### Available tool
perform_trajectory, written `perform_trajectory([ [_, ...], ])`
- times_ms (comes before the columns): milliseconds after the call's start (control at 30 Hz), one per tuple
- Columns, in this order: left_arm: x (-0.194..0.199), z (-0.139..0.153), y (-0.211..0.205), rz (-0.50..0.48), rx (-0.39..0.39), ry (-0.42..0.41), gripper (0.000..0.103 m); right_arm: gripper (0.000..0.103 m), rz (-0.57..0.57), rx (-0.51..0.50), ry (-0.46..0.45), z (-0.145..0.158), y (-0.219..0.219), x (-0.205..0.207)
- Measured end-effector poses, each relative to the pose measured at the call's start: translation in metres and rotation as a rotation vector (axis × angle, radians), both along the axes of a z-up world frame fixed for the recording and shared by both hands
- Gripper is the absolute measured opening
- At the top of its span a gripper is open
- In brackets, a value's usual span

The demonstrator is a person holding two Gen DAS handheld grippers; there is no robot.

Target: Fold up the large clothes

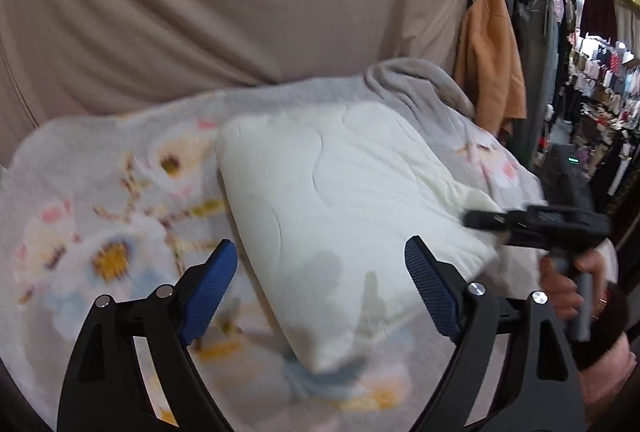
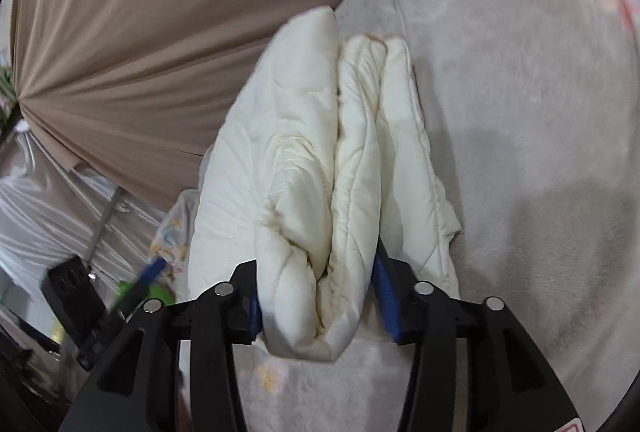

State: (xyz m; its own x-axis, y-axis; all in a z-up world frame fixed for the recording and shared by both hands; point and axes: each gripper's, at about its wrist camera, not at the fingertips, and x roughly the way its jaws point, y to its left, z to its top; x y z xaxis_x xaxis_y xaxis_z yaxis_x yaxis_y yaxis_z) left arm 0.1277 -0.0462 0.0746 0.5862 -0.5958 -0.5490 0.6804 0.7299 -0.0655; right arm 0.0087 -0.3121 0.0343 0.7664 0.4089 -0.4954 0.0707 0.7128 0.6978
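Right claw (image 2: 320,296) pinching folded white quilt (image 2: 320,151); left claw (image 1: 320,288) spread above floral blanket (image 1: 100,211).

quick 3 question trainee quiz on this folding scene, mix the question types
1. True or false: the left hand-held gripper is clamped on the white quilted bundle.
2. What lies between the right hand-held gripper's blue pads? A) orange jacket B) folded white quilted layers C) nothing
3. Fill in: the bundle rests on a ____-printed blanket.

Key: 1 false, its jaws stand wide apart over the bundle; 2 B; 3 flower
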Motion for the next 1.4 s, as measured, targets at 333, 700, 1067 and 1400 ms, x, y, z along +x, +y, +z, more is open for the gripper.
perform_trajectory([
  [333, 0.038, -0.031, -0.066, 0.023, 0.071, 0.064, 0.084, 0.063, -0.091, -0.298, -0.01, 0.063, 0.021, 0.037],
  [700, 0.038, -0.039, -0.078, 0.045, 0.085, 0.038, 0.088, 0.047, -0.078, -0.443, 0.011, 0.066, 0.033, 0.079],
  [1067, 0.03, -0.027, -0.08, 0.044, 0.067, 0.044, 0.089, 0.007, -0.001, -0.389, -0.06, 0.059, 0.029, 0.073],
  [1400, 0.032, -0.041, -0.096, 0.069, 0.129, 0.015, 0.09, 0.009, -0.069, -0.306, 0.079, -0.015, -0.013, 0.082],
])
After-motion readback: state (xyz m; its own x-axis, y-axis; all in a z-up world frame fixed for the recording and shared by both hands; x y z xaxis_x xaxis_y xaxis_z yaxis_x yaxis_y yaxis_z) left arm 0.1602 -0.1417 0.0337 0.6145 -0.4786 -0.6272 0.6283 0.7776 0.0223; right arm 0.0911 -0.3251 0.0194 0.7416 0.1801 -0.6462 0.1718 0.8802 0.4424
